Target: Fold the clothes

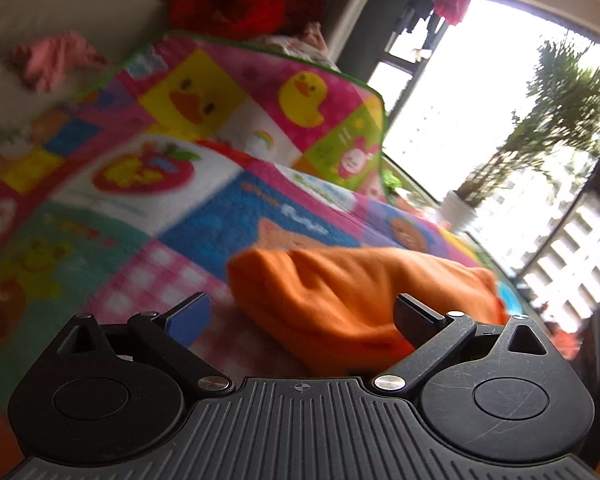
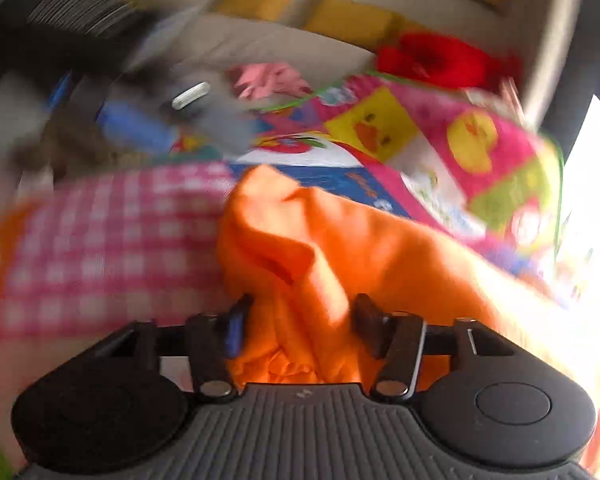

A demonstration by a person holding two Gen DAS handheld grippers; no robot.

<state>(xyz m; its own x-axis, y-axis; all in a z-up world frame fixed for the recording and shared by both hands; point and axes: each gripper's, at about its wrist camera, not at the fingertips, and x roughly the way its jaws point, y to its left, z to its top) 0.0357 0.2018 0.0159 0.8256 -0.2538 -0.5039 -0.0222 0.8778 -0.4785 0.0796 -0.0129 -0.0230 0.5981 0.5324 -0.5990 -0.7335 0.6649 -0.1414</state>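
My left gripper (image 1: 302,314) has its jaws spread, empty, beside the crumpled orange cotton garment (image 1: 340,296) low centre on the bright patchwork play mat (image 1: 204,208). My right gripper (image 2: 300,318) pinches a bunched fold of it. Mid-fold, I judge; next, the left needs a free edge.

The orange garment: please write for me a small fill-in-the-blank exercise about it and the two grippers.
1. The orange garment lies on a colourful play ____.
2. The left gripper has its jaws wide ____.
3. Orange cloth is bunched between the fingers of the ____ gripper.
4. The yellow animals printed on the mat are ____.

Missing words: mat; open; right; ducks
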